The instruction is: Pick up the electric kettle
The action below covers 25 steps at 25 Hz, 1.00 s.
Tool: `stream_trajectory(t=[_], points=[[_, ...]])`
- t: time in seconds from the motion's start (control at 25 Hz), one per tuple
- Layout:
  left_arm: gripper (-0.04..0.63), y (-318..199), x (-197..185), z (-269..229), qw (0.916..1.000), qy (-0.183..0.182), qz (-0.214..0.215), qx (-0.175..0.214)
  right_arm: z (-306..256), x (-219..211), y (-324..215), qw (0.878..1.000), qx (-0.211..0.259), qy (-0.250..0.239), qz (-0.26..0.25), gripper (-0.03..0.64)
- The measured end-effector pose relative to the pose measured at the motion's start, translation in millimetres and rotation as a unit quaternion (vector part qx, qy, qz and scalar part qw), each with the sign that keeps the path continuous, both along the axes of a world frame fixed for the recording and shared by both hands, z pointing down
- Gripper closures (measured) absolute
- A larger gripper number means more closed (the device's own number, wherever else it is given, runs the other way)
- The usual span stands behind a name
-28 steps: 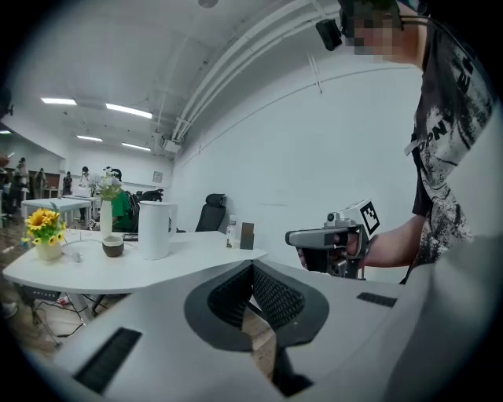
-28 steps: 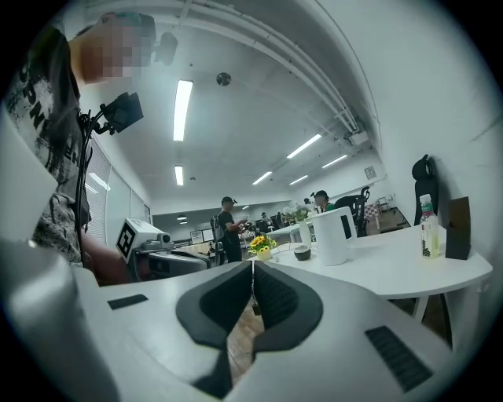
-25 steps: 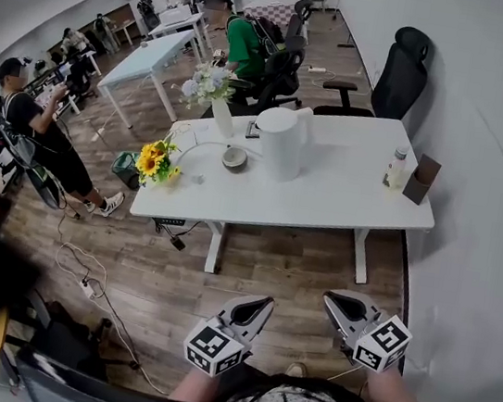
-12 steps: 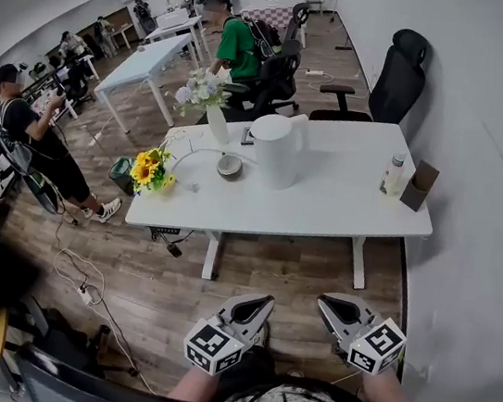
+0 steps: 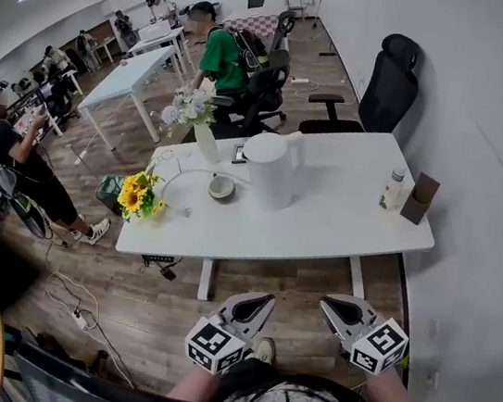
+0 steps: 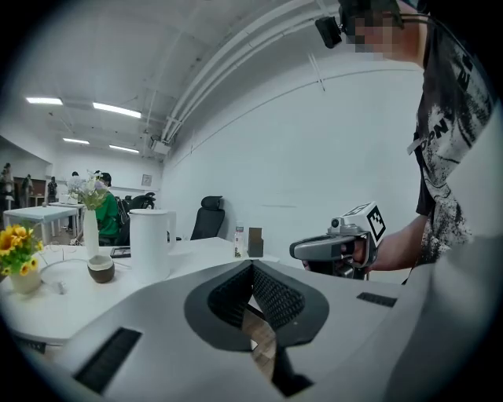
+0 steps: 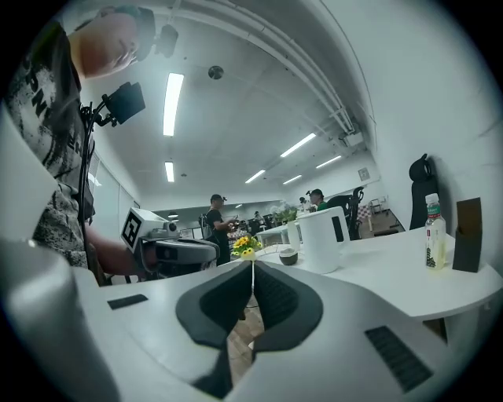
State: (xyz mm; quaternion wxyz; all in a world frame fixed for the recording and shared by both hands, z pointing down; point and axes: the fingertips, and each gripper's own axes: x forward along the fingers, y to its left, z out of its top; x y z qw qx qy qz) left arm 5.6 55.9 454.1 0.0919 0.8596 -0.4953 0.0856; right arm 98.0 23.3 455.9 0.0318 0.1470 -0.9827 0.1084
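The white electric kettle (image 5: 270,168) stands upright on the white table (image 5: 322,229), left of its middle. It also shows in the left gripper view (image 6: 151,243) and the right gripper view (image 7: 321,238). Both grippers hover over the wooden floor, well short of the table's near edge. My left gripper (image 5: 264,298) is shut and holds nothing; its jaws (image 6: 251,264) meet at the tip. My right gripper (image 5: 328,301) is shut and empty too, its tips (image 7: 252,264) pressed together. Each gripper sees the other beside it.
On the table stand a vase of pale flowers (image 5: 194,117), a pot of sunflowers (image 5: 137,195), a small bowl (image 5: 222,187), a bottle (image 5: 392,188) and a brown box (image 5: 418,199). Behind it are a black chair (image 5: 387,75) and a seated person in green (image 5: 220,50).
The table and kettle have drawn a little nearer and shifted in the head view as the person steps forward. Both grippers moved along toward the table, still shut.
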Motion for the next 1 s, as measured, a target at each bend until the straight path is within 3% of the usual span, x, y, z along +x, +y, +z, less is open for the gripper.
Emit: stream_trajectory(t=[0.52,1.0], points=[[0.594,-82,-88,0,0.999,0.005,0.043,0.001,-5,-81,-83,0.998,0.008,-0.003,0.061,0.594],[0.594,-115,-151,18,0.9964,0.037,0.076,-0.006,-2,-146,-122,0.995,0.02,0.026,0.093,0.594]])
